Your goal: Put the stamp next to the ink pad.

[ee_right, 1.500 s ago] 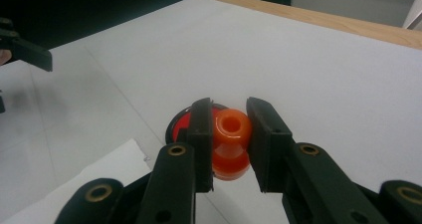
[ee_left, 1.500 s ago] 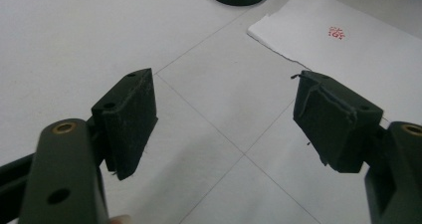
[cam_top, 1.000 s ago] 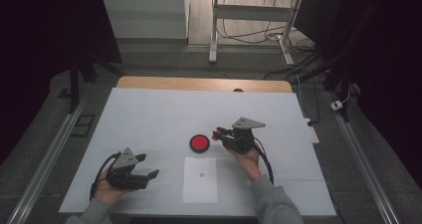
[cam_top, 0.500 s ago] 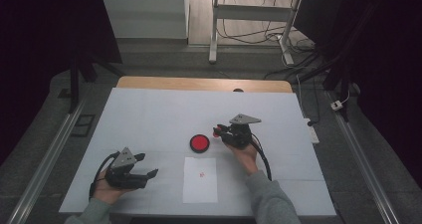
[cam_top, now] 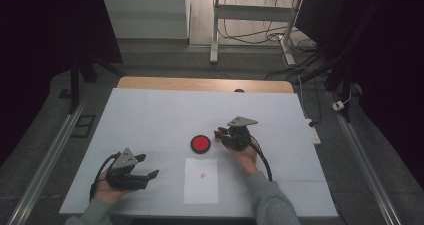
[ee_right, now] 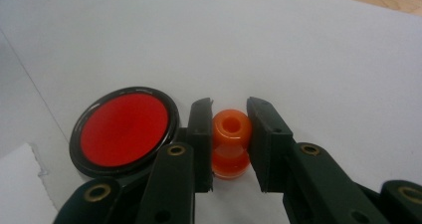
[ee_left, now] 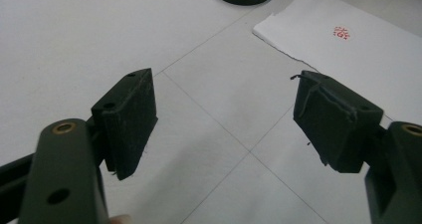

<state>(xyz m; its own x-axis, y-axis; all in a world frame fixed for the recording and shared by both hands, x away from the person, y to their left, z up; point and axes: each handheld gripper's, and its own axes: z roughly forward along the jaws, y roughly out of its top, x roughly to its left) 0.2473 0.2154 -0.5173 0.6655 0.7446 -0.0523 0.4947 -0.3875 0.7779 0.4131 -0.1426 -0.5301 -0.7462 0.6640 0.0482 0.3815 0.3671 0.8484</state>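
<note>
Our right gripper (ee_right: 230,144) is clamped on a small orange plastic stamp with a round hollow-looking top (ee_right: 230,143), its two black jaws pressing the waisted body from either side, and in the high view that gripper (cam_top: 220,133) hangs just beside the round red ink pad in its black-rimmed dish (cam_top: 200,143). In the right gripper view the pad (ee_right: 124,130) lies right next to the stamp, to its left, uncovered. Nearer to us on the white table (cam_top: 150,115) lies a white sheet of paper (cam_top: 201,180) that already bears one small red imprint (cam_top: 202,174); the same mark (ee_left: 341,33) reads clearly from the left gripper. So we judge one stamping done, and what remains is either another inking and pressing or setting the stamp down. Our left gripper (ee_left: 226,117) holds nothing, its jaws standing wide apart above bare table, well away from the paper. We cannot see the stamp's printing face, nor whether it touches the table, and the imprint's design is too small to read.
</note>
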